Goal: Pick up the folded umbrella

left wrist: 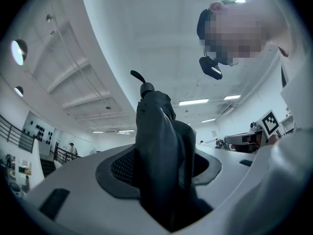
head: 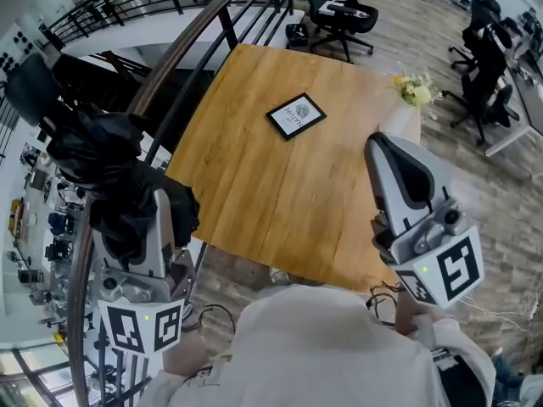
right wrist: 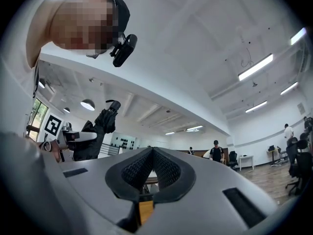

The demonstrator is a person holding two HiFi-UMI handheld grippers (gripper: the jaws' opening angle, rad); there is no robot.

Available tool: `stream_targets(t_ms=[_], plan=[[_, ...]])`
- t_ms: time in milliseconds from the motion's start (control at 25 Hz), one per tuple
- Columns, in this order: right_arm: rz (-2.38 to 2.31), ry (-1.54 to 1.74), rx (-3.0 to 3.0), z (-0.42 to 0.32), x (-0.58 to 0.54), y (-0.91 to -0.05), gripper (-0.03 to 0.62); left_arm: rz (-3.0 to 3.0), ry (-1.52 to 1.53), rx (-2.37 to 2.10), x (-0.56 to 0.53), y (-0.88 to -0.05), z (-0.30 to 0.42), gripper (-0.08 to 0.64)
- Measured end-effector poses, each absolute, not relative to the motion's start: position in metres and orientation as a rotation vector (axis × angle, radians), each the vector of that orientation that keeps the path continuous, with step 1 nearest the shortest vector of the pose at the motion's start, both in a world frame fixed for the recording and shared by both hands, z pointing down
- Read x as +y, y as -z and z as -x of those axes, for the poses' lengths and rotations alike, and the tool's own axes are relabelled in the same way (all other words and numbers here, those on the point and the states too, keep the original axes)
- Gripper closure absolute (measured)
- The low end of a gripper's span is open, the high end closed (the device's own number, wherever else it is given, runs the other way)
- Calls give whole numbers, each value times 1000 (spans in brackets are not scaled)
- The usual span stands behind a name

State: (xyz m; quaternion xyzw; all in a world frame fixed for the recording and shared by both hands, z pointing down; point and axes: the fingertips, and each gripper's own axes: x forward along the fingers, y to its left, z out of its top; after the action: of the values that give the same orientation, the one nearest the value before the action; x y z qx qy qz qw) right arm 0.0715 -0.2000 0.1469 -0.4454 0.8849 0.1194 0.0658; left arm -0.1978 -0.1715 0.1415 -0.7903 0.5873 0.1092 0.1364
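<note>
The folded umbrella is a black bundle of fabric held up in the air at the left, clear of the wooden table. My left gripper is shut on it. In the left gripper view the umbrella stands upright between the pads, its strap end pointing at the ceiling. My right gripper hovers over the table's right side, shut with nothing in it. Its pads meet at the tip in the right gripper view, where the umbrella and the left gripper show at the left.
A black-framed card lies on the table's far half and a bunch of pale flowers stands at its far right corner. A dark stair railing runs along the left. Office chairs stand beyond the table.
</note>
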Motion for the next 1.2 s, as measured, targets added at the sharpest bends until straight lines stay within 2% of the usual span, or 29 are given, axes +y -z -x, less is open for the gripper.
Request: stream_targets(t_ms=[800, 1200], plan=[[1403, -79, 2906, -43, -214, -247, 563, 2543, -236, 1729, -181, -236, 198, 293], [1411, -83, 2916, -30, -219, -245, 563, 2559, -182, 1708, -187, -236, 202, 293]])
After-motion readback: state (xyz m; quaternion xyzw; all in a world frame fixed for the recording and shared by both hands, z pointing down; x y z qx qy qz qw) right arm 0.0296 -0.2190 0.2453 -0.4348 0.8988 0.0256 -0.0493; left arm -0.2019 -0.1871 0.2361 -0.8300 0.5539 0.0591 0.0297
